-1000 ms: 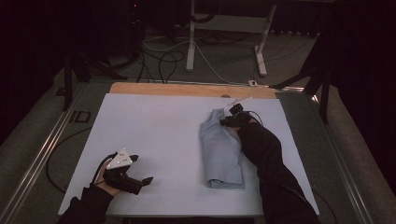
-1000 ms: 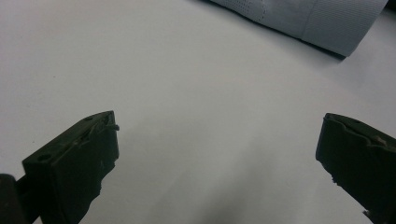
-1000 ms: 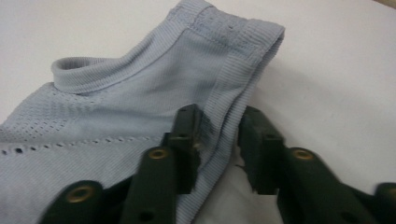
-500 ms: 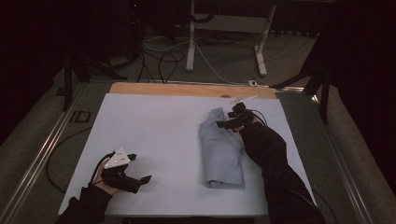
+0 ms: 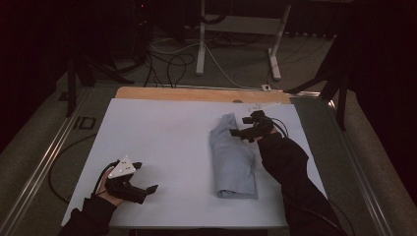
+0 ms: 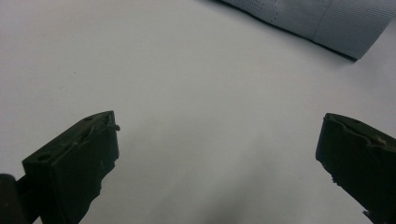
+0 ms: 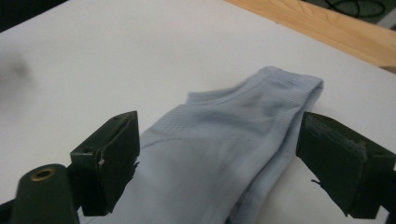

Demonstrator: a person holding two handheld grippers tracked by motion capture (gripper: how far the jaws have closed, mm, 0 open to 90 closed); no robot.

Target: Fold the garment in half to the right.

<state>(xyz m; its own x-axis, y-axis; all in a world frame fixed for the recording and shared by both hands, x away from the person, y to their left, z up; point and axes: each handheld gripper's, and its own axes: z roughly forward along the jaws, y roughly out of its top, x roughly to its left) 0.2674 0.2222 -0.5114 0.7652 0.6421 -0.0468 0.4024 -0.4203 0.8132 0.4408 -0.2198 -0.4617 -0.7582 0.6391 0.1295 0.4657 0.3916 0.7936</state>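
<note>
A folded light-blue garment (image 5: 233,157) lies lengthwise on the white table sheet (image 5: 167,142), right of centre. My right gripper (image 5: 239,127) hovers just over the garment's far end; its jaws have just been opening and now stand wide apart, holding nothing. In the right gripper view the garment (image 7: 219,154) lies flat below my right gripper (image 7: 217,163). My left gripper (image 5: 146,178) rests low at the near left of the sheet, open and empty. In the left gripper view a corner of the garment (image 6: 322,21) lies far ahead of my left gripper (image 6: 217,154).
A bare wooden strip (image 5: 196,93) runs along the table's far edge. Metal rails (image 5: 44,162) flank the table. Cables and a white stand (image 5: 201,44) sit on the floor behind. Dark sleeves come in from the near edge.
My right gripper has let go of the garment's far end, opened and risen, drifting slightly right. The garment has settled flat. The left gripper has stayed put.
</note>
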